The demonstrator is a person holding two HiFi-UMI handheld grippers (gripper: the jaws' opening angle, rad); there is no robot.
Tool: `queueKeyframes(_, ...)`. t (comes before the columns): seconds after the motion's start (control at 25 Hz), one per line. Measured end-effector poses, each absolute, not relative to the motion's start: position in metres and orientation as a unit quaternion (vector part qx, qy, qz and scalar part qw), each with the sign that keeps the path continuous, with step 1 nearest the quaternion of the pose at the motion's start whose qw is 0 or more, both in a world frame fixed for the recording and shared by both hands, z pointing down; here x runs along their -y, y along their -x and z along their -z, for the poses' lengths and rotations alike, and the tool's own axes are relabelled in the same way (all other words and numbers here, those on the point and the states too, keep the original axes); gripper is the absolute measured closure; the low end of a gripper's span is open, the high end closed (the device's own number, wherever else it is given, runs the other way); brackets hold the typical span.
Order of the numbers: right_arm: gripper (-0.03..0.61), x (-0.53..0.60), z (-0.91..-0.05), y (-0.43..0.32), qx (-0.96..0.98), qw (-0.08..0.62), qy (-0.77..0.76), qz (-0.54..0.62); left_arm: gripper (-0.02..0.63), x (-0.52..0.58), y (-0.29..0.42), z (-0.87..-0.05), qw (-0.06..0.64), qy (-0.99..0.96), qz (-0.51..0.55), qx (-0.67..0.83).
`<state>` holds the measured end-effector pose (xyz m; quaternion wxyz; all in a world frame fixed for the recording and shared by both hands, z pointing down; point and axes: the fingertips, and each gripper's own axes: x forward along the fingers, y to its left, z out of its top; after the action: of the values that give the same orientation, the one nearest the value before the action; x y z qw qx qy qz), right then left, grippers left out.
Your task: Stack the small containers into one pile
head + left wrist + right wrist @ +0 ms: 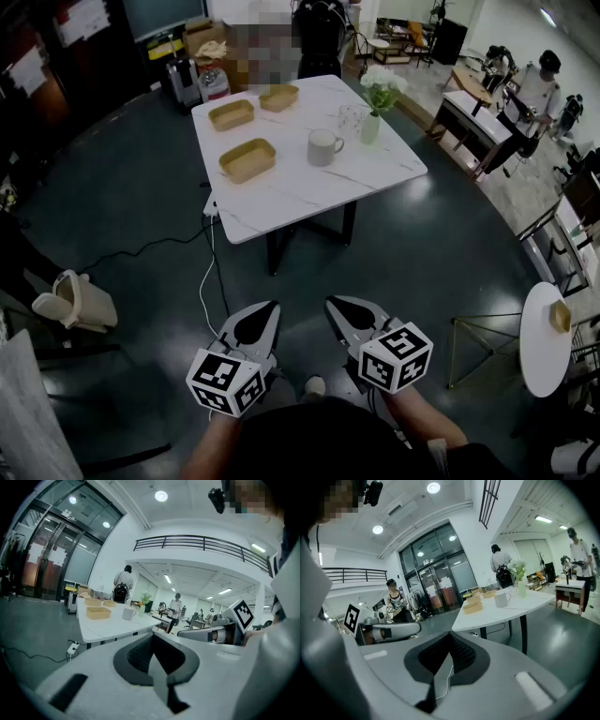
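Note:
Three small tan containers sit apart on the white marble table (281, 202): one (247, 159) nearest me, one (231, 114) behind it at the left, one (278, 97) at the far side. In the left gripper view the nearest one (98, 613) shows far ahead, as does its counterpart (471, 606) in the right gripper view. My left gripper (270, 307) and right gripper (331, 304) hang side by side over the dark floor, well short of the table, both shut and empty.
A white mug (322, 147), a clear glass (351, 117) and a vase of white flowers (373, 103) share the table. A power strip and white cable (210, 246) lie on the floor under its near edge. A person stands behind the table. A round side table (544, 342) is at right.

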<state>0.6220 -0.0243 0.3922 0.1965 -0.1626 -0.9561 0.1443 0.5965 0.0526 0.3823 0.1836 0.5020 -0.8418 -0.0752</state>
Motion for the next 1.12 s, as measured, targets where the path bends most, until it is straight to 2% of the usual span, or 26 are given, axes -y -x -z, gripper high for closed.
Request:
queueKeyframes(0.4,0.581,0.011,-0.394,-0.597,0.953,0.202,0.164,-0.156,0.621,-0.071,-0.574,-0.389,0.21,-0.488,0.086,0.843)
queueKeyframes(1.12,0.581,-0.053,-0.395,-0.488,0.947,0.216,0.187,-0.149,0.62,-0.118,-0.475,-0.395,0.211,-0.486,0.058,0.846)
